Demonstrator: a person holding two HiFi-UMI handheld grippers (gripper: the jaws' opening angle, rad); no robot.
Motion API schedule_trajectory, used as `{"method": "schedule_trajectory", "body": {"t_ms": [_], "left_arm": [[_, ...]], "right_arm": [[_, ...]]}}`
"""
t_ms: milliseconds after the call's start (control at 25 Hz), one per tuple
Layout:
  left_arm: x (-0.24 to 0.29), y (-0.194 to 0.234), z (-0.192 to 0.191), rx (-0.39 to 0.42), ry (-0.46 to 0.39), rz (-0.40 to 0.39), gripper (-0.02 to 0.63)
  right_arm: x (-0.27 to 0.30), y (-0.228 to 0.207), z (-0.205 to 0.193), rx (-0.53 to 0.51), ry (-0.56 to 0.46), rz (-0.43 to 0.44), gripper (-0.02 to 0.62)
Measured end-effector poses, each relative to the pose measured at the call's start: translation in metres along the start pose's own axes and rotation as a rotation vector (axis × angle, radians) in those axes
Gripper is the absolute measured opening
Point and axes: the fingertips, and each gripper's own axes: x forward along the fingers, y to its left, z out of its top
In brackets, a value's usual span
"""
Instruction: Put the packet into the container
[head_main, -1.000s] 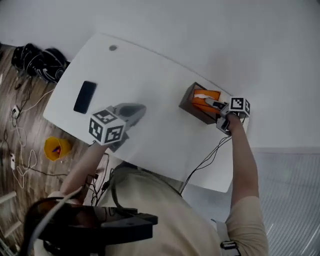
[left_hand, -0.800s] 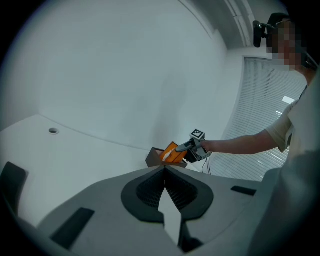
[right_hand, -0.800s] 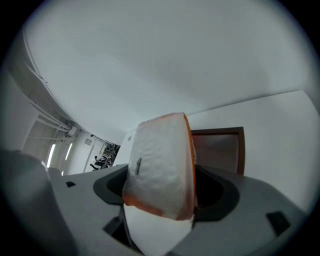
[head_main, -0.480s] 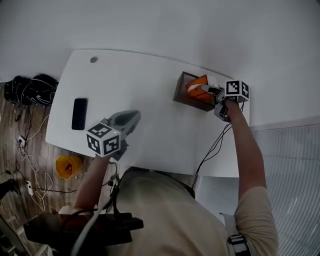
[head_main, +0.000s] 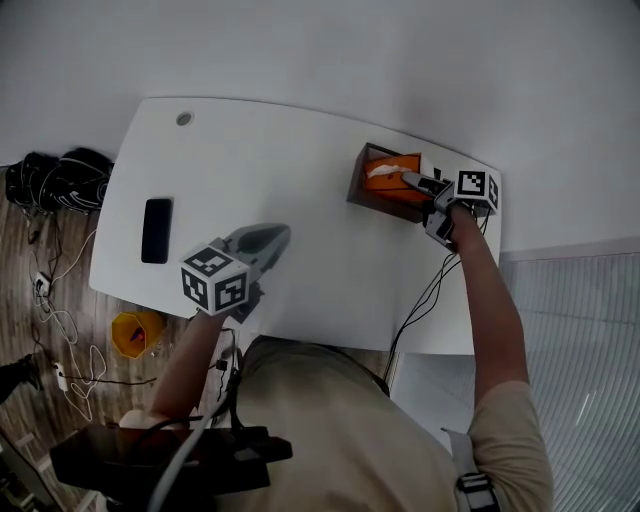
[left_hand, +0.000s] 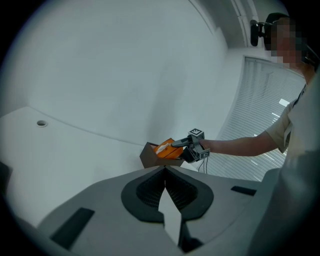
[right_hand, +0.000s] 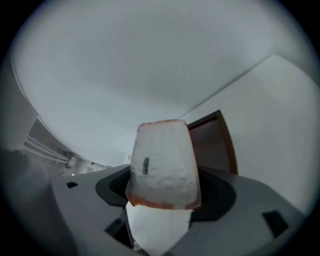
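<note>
On the white table (head_main: 300, 160), far right corner: one brown container (head_main: 375, 197), open at the top, with the orange-and-white packet (head_main: 392, 166) inside it, leaning and rising above the rim. At the container: the right gripper (head_main: 406, 180), marker cube at its back, reaching in from the right with one finger lying over the top of the packet. Its jaws stand wide and have just been closing a little; its own view shows the packet filling the gap between them, with the container's brown wall behind. Over the near left part of the table: the left gripper (head_main: 280, 235), well apart from the container, jaws drawn together at the tips with nothing between them, pointing across the table toward the container. Left part of the table: one black phone (head_main: 156, 230), lying flat. Far left corner: one small round hole (head_main: 184, 119). Over the table's near right edge: a dark cable (head_main: 425, 300). On the wooden floor beside the table: black bags (head_main: 55, 180) and a yellow object (head_main: 135, 333).
</note>
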Motion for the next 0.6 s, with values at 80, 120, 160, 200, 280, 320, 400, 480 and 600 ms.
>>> {"method": "schedule_trajectory", "body": {"t_ms": [80,120,160,200,280,320,400,480,600], "left_arm": [[0.002,-0.003,-0.003,0.008,0.009,-0.008,0.009],[0.001,-0.004,-0.005,0.013,0.013,-0.008,0.009],[0.001,-0.004,-0.007,0.014,0.014,-0.005,0.009],[0.0,-0.002,-0.009,0.011,0.013,-0.003,0.009],[0.002,0.004,-0.011,0.003,0.009,0.0,0.009],[0.004,0.005,-0.011,0.001,0.009,-0.001,0.009],[0.007,0.004,-0.011,0.002,0.013,-0.005,0.009],[0.009,-0.001,-0.009,0.005,0.012,-0.011,0.009],[0.014,-0.009,-0.006,0.007,0.011,-0.018,0.009]], "right_arm": [[-0.008,-0.008,-0.001,-0.094,0.037,-0.105,0.32],[-0.014,-0.012,-0.001,-0.147,0.054,-0.15,0.326],[-0.02,-0.014,0.0,-0.197,0.066,-0.187,0.329],[-0.025,-0.017,0.002,-0.24,0.071,-0.216,0.33],[-0.031,-0.021,0.009,-0.303,0.063,-0.249,0.331],[-0.033,-0.022,0.012,-0.329,0.052,-0.261,0.33],[-0.035,-0.023,0.015,-0.37,0.038,-0.274,0.328],[-0.034,-0.022,0.011,-0.381,0.056,-0.269,0.317],[-0.032,-0.025,0.002,-0.29,0.065,-0.226,0.241]]}}
